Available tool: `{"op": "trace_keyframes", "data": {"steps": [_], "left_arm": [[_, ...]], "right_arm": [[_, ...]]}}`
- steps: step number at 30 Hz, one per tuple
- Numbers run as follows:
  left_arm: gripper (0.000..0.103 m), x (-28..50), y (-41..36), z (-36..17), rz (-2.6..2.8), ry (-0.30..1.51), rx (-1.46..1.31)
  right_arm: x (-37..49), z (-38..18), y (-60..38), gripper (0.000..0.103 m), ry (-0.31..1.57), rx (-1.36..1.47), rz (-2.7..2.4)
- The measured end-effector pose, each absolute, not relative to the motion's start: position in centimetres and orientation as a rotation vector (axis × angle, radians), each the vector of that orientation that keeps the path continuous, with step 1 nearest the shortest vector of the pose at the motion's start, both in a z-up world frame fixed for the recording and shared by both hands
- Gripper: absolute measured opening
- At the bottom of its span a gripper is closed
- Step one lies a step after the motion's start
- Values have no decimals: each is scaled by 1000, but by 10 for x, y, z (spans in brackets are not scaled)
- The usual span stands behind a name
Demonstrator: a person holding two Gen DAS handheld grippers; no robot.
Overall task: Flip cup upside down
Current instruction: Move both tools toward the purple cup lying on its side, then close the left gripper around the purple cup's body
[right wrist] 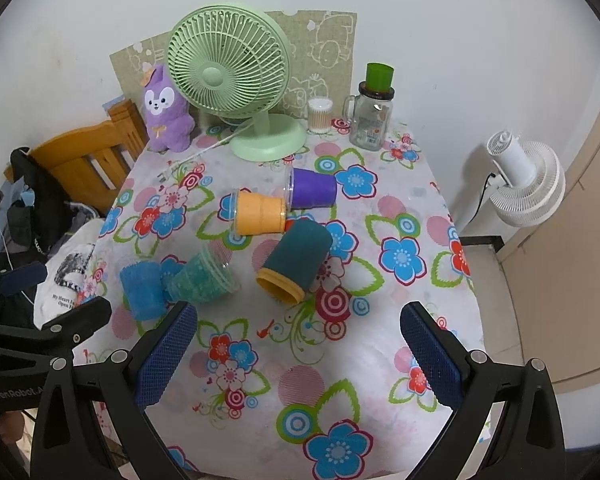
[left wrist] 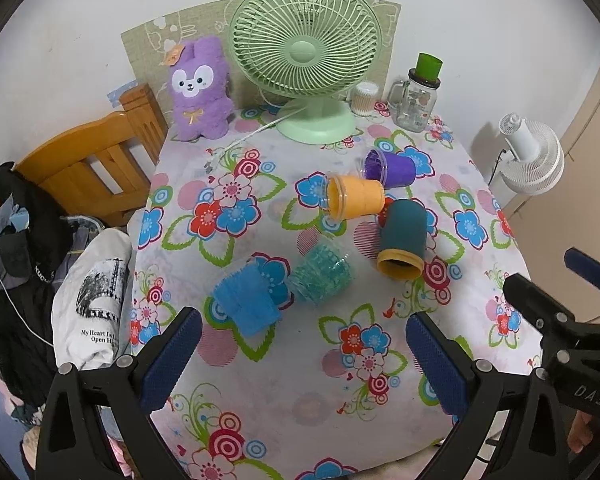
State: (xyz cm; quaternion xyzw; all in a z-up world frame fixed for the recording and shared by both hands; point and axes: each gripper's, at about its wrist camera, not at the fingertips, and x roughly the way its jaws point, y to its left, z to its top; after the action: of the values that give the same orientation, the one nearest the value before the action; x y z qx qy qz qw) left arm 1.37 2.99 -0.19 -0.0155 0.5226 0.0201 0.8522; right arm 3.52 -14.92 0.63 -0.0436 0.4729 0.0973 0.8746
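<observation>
Several cups lie on their sides on the floral tablecloth: a blue ribbed cup, a clear teal cup, an orange cup, a purple cup and a dark teal cup with an orange rim. My left gripper is open and empty, above the table's near part, short of the blue cup. My right gripper is open and empty, short of the dark teal cup.
At the back stand a green desk fan, a purple plush toy, a cotton-swab jar and a glass mug jar with a green cup on top. A wooden chair with clothes is left; a white fan is right.
</observation>
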Motion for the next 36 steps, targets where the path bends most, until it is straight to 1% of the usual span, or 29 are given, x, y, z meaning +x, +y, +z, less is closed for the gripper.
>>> {"op": "trace_keyframes", "data": {"steps": [12, 23, 29, 36], "left_arm": [[103, 42, 43, 5, 11, 1091, -22], [103, 103, 14, -16, 71, 1121, -28], [103, 143, -12, -35, 73, 1148, -67], [103, 191, -46, -66, 84, 1191, -82]], "right_arm": [[60, 21, -142, 102, 982, -81, 166], [136, 10, -165, 102, 1000, -110, 186], [182, -6, -182, 102, 1016, -116, 206], [236, -48, -210, 102, 1078, -60, 183]]}}
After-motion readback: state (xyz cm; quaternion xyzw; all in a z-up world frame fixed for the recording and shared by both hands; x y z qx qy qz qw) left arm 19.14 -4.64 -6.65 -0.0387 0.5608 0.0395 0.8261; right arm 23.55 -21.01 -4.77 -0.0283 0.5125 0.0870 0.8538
